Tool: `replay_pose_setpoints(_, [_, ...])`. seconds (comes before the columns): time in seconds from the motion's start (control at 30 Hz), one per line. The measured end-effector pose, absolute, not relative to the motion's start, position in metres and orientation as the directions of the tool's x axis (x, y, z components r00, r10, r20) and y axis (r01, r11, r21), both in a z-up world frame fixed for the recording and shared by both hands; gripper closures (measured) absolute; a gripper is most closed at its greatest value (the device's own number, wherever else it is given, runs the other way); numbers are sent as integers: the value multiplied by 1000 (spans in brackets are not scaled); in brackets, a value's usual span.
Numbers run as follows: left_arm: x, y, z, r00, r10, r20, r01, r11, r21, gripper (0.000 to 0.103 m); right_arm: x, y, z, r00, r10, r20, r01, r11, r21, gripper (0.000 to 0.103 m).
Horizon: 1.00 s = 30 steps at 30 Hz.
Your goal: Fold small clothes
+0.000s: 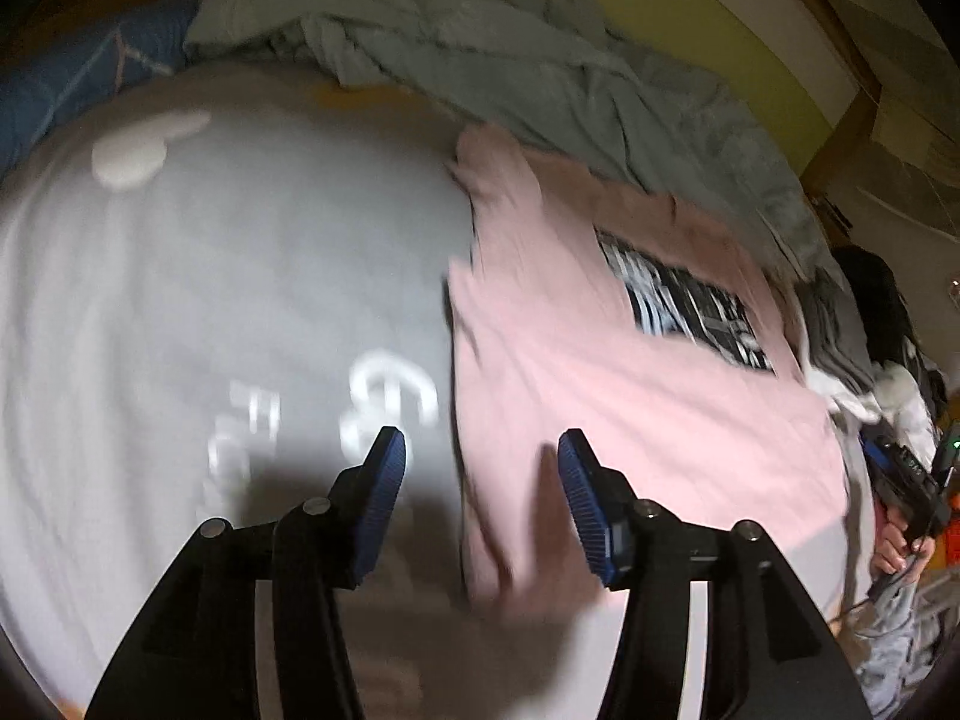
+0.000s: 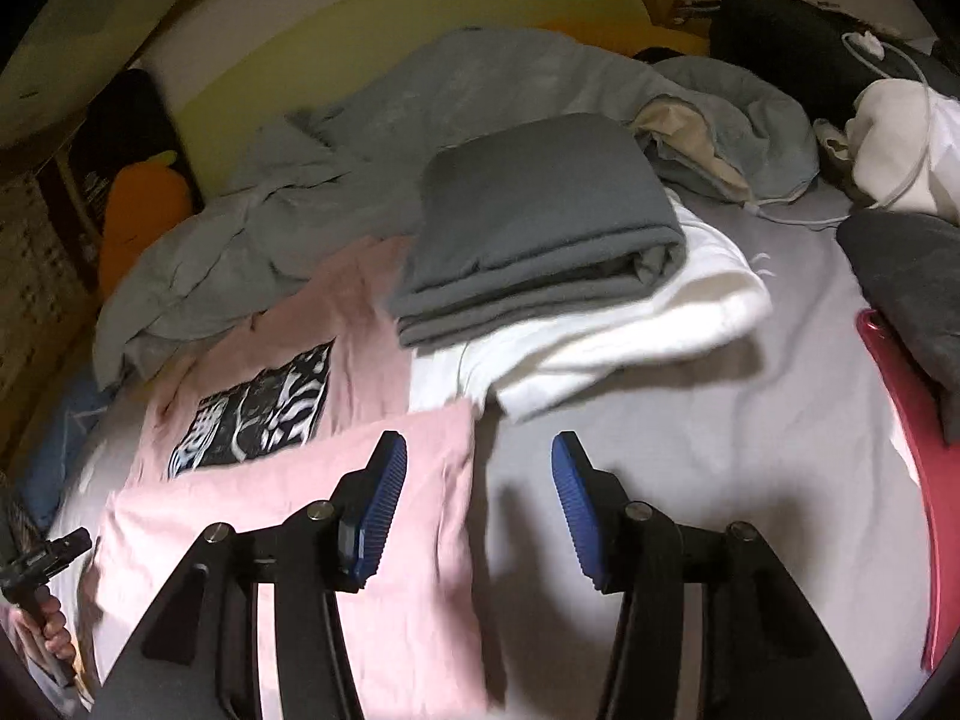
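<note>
A bed (image 2: 750,420) in a pale grey sheet fills the frame; a yellow-green headboard panel (image 2: 420,18) crosses the top, with wooden framing (image 1: 840,138) at upper right in the left view.

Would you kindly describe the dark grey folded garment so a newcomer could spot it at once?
On the bed, look past the pink T-shirt to the white garment lying flat. The dark grey folded garment sits on top of it. Unlike the crumpled grey blanket behind, it is a neat, square stack.
</note>
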<state>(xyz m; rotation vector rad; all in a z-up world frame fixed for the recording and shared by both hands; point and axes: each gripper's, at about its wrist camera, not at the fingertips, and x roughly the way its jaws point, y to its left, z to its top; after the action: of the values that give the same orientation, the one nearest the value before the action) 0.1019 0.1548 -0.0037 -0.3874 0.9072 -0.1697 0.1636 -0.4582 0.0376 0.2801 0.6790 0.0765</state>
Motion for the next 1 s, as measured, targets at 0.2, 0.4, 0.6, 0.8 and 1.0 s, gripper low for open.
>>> replay_pose_setpoints(0.2, [37, 144, 3, 661, -330, -674, -51, 876, -479, 53, 101, -462, 6, 724, 237, -648, 37, 924, 380, 50])
replay_pose_setpoints(0.4, [23, 118, -8, 616, -320, -719, -74, 886, -458, 53, 81, -459, -14, 663, 406, -629, 24, 828, 560, 50])
replay_pose_setpoints(0.6, [33, 119, -16, 599, -360, -716, -109, 849, -517, 51, 84, -426, -15, 651, 369, -663, -29, 885, 464, 50])
replay_pose_setpoints(0.8, [47, 143, -32, 695, -407, -593, -151, 724, -674, 52, 97, -443, -30, 677, 380, -631, 36, 838, 544, 50])
replay_pose_setpoints(1.0, [53, 134, -37, 725, -289, -624, -159, 812, -562, 96, 110, -447, -35, 691, 403, -600, 33, 812, 583, 60])
